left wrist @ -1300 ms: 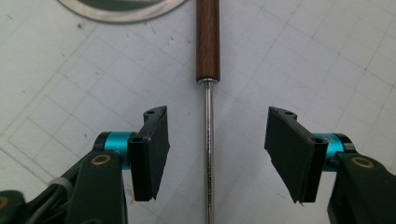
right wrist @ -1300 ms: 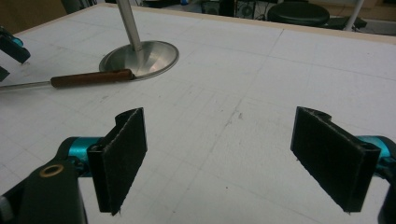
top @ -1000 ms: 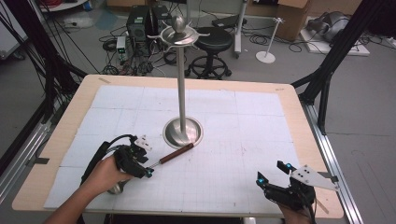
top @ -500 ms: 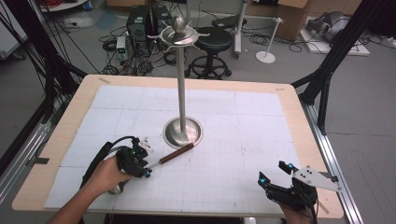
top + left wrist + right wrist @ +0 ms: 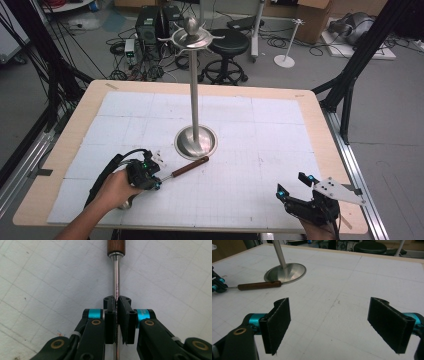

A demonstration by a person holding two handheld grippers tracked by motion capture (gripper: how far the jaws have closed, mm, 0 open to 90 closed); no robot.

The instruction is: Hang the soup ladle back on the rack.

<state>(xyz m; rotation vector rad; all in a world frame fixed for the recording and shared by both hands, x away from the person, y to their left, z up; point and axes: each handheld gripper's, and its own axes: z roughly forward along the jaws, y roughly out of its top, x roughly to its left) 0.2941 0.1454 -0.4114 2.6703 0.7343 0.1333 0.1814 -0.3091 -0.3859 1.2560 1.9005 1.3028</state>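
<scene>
- Table (image 5: 320, 130): a white gridded mat covers it.
- Stand (image 5: 195, 107): upright at the middle, its round base on the mat.
- Right gripper (image 5: 293, 185): near right corner, jaws wide apart, nothing between them.
- Left gripper (image 5: 156, 177): near left; jaws have just been closing and now clamp the tool's metal shaft.
- Tool (image 5: 189, 167): lies flat, wooden handle by the stand's base.

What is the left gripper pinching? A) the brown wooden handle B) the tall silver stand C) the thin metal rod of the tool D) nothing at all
C: the left gripper has its jaws shut on the metal rod, below the wooden handle.
</scene>
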